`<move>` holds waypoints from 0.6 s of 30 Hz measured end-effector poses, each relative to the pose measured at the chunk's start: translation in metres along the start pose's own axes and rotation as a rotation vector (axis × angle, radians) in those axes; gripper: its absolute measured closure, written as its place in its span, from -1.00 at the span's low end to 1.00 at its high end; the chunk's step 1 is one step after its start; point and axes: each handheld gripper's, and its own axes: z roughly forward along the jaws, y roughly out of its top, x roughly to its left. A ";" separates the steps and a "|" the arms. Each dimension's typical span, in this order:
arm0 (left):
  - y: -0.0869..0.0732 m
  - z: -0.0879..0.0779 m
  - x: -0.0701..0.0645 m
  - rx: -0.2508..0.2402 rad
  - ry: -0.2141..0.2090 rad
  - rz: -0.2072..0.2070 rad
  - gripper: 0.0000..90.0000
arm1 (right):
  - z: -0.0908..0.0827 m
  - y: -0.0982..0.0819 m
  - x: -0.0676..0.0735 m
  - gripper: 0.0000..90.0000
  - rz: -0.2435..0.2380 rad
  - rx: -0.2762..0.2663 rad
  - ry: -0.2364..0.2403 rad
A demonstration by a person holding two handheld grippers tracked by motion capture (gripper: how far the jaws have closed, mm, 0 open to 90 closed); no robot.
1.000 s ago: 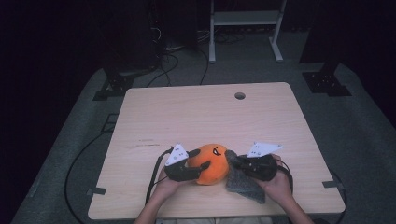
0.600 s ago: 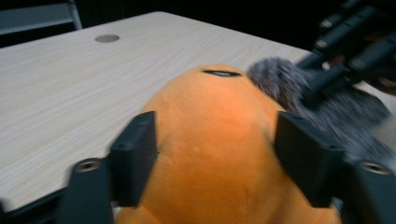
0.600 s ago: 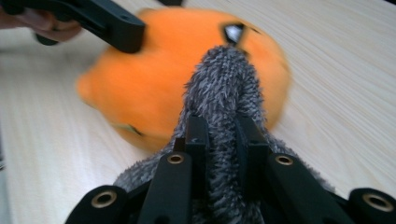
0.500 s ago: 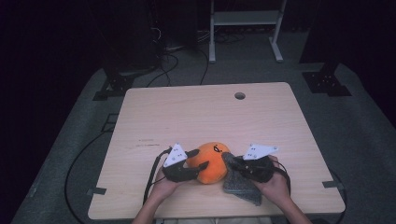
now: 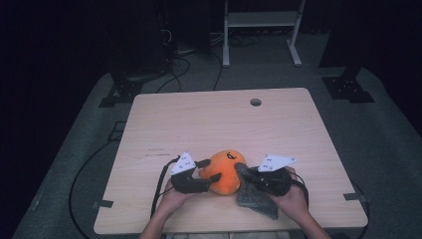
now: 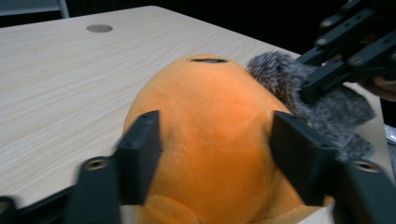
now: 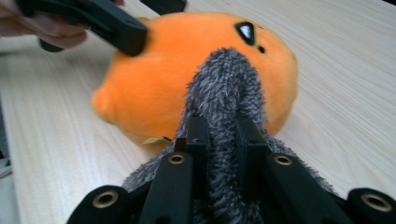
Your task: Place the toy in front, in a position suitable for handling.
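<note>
Orange plush toy [image 5: 225, 172] sits on the near part of the light wooden table [image 5: 209, 119], a little right of its middle, between the two grippers that a person holds. It is round and soft, with a small dark mark on its upper far side and a little nub sticking out on its left. The left gripper [image 5: 208, 170] comes in from the left, and its two black fingers [image 6: 140, 154] bracket the toy on either side; in the left gripper view the fingers lie against the plush flanks, slightly blurred, and they have just been opening a little with the toy between them, so whether they press on it at this instant cannot be told for sure. The right gripper [image 5: 244, 174] reaches in from the right and its fingers [image 7: 198, 140] are drawn close together, pinching a fold of grey fuzzy cloth [image 5: 254, 194]. That cloth rises in a ridge against the right side of the toy, touching it, while the rest of it spreads flat on the table toward the near right, under the right hand [image 5: 293, 199]. The left hand [image 5: 174, 196] rests low at the near edge. A round hole [image 5: 256, 102] marks the far side of the table, well apart from everything else.
</note>
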 end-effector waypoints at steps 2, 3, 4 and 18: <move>0.000 0.002 0.000 0.000 0.005 -0.009 -0.01 | 0.000 0.003 0.007 0.73 -0.018 -0.018 0.047; 0.000 0.003 0.000 -0.002 0.002 -0.012 0.00 | 0.000 0.005 0.013 0.73 -0.031 -0.029 0.084; 0.000 0.004 -0.001 -0.005 0.006 -0.012 0.01 | 0.001 0.007 0.020 0.73 -0.046 -0.034 0.121; -0.004 0.005 0.004 -0.002 0.025 -0.054 -0.02 | 0.006 0.006 0.025 0.74 -0.046 -0.013 0.143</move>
